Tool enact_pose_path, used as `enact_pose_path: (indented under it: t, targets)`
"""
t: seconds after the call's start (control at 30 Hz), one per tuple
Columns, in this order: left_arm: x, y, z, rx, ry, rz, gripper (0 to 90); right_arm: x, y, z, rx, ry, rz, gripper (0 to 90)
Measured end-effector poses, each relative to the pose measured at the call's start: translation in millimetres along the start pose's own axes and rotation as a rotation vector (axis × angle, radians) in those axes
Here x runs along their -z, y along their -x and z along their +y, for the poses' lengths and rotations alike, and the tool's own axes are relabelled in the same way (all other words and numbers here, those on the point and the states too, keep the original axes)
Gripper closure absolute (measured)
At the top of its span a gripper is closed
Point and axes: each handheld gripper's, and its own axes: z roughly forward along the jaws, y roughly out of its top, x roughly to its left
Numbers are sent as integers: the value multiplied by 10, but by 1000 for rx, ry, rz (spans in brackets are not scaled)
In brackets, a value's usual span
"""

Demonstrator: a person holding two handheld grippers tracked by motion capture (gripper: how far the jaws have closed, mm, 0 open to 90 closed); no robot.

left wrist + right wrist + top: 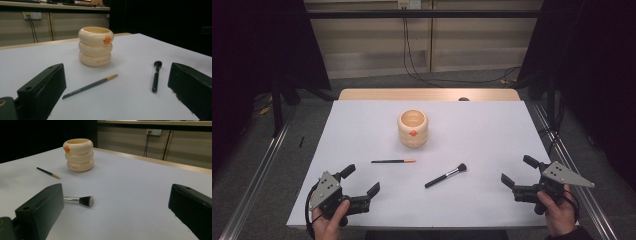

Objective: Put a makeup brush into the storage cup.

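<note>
**Brushes and cup: both grippers idle, jaws spread**

High view: the makeup brush lies flat on the white table, near the slim orange-tipped brush, with the cream ringed cup upright behind both. I see my left gripper at the near left corner and my right gripper at the near right edge, each well apart from the brushes, jaws spread, nothing between them.

Left gripper view: I read both black jaws wide apart. The slim brush and the makeup brush lie between them farther off, in front of the cup.

Right gripper view: the jaws stand wide. The makeup brush's bristle head shows just beside the left jaw; the slim brush lies near the cup.
</note>
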Motion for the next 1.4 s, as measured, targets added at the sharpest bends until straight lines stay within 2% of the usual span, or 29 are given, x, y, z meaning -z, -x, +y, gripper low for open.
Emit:
enact_pose_path:
  t: [0.23, 0.33, 0.47, 0.5, 0.57, 0.6, 0.7, 0.87, 1.0, 1.13, 1.3, 1.33, 1.4]
  targets:
    - [-2, -9, -4, 9, 4, 6, 15, -4, 12, -2, -6, 1, 10, 0]
    - [-5, -5, -3, 8, 0, 26, 15, -10, 7, -2, -11, 3, 14, 0]
    - [-1, 3, 1, -11, -1, 42, 15, -22, 7, -1, -11, 1, 12, 0]
    - [-2, 1, 5, -22, -3, 47, 15, -27, 2, -3, 2, -2, -4, 0]
    - [-4, 8, 8, -17, 1, 45, 15, -24, 5, -3, 8, -4, 1, 0]
    - [-1, 17, 15, -14, 4, 28, 14, -23, 10, -5, -1, 5, 3, 0]
    - [-10, 34, 37, -7, 18, 12, 14, -7, 3, -2, -6, 9, -7, 0]
    - [-8, 74, 80, -25, 26, -15, 14, 7, -23, -2, -1, 13, -4, 0]
    - [-33, 67, 117, -17, 41, -21, 14, 8, -18, -7, -14, 11, -15, 0]
    - [-75, 65, 162, -32, 27, -26, 13, 4, -21, -14, -15, 20, -16, 0]
    - [-134, 53, 216, -54, 15, -49, 14, 6, -20, -14, -13, 21, -7, 0]
    - [-164, 40, 244, -70, 7, -63, 14, 9, -25, -11, -9, 23, 0, 0]
    - [-191, 37, 277, -57, 16, -67, 14, -5, -34, -13, -11, 19, 0, 0]
